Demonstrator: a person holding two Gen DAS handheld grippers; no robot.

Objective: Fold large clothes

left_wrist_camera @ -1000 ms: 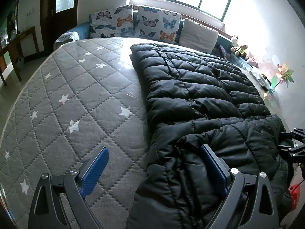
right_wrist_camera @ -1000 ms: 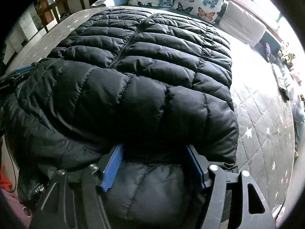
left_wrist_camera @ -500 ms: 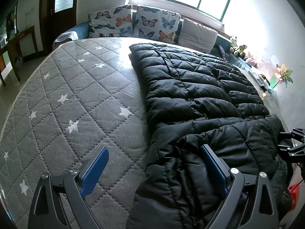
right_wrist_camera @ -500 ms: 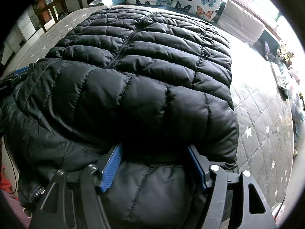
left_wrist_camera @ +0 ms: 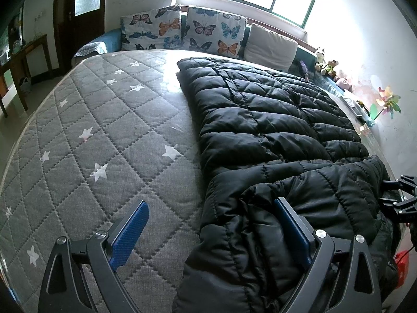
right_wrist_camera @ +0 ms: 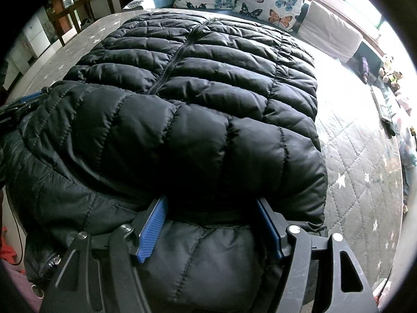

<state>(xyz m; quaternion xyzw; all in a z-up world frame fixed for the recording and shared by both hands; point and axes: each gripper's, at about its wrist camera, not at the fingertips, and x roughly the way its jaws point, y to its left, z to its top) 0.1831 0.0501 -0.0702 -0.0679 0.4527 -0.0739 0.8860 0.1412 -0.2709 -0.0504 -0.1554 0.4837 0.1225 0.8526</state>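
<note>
Black puffer jacket (right_wrist_camera: 198, 109) flat on grey mattress (left_wrist_camera: 99, 140), near end doubled over. Left gripper (left_wrist_camera: 211, 232) wide, straddling jacket's edge; right gripper (right_wrist_camera: 208, 224) wide, bracketing the fold, ready to pinch.

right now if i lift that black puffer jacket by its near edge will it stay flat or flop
The black puffer jacket would probably flop: its near end already droops over the mattress edge. Its puffy quilted panels suggest it is light for its bulk. The shiny shell may slip between pads.
</note>
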